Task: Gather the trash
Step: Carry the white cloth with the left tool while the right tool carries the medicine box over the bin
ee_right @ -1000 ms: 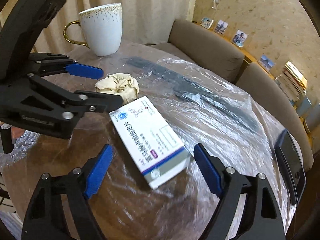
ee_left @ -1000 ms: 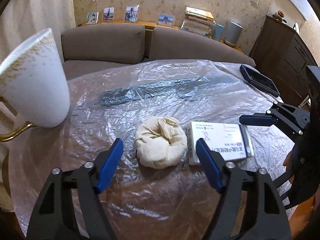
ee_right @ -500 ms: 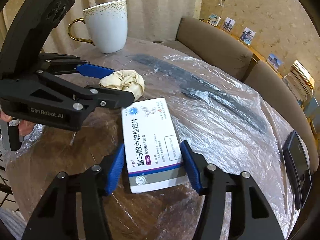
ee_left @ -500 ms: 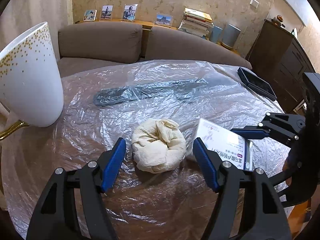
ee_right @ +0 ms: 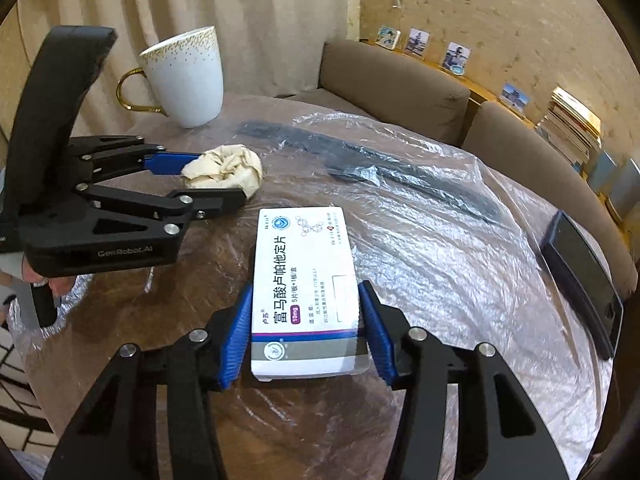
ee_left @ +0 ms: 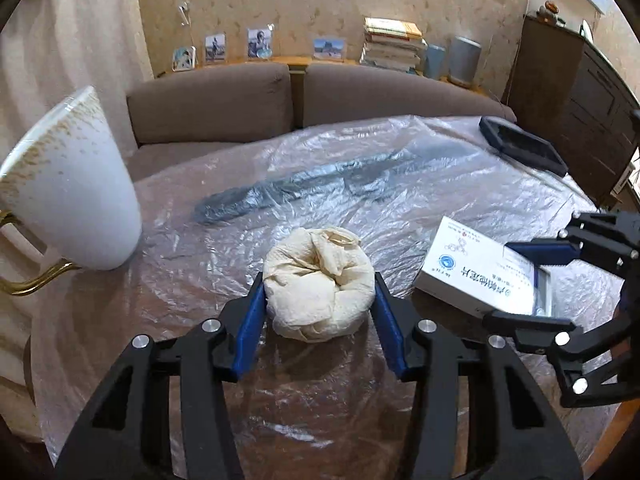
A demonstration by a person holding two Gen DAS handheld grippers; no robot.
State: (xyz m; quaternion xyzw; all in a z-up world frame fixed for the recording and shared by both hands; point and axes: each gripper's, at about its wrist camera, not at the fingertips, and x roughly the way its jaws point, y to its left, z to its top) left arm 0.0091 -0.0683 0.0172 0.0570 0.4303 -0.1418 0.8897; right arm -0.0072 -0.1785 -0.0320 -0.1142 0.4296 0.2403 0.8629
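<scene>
A crumpled cream tissue wad (ee_left: pixel 320 284) sits on the plastic-covered round table (ee_left: pixel 320 412). My left gripper (ee_left: pixel 319 312) is shut on the wad, blue pads against both its sides; the two also show in the right wrist view, gripper (ee_right: pixel 208 178) and wad (ee_right: pixel 226 170). My right gripper (ee_right: pixel 306 332) is shut on a white medicine box (ee_right: pixel 306 276) and holds it above the table. In the left wrist view the box (ee_left: pixel 480 270) is at the right, clamped by the right gripper (ee_left: pixel 524 280).
A white mug with gold handle (ee_left: pixel 68 188) stands at the table's left. A dark rolled bag (ee_left: pixel 312 184) lies under the plastic sheet across the middle. A black tablet (ee_left: pixel 524 148) lies at the far right. A brown sofa (ee_left: pixel 248 100) is behind.
My left gripper moved forward and closed on the tissue wad. My right gripper closed on the medicine box and lifted it off the table.
</scene>
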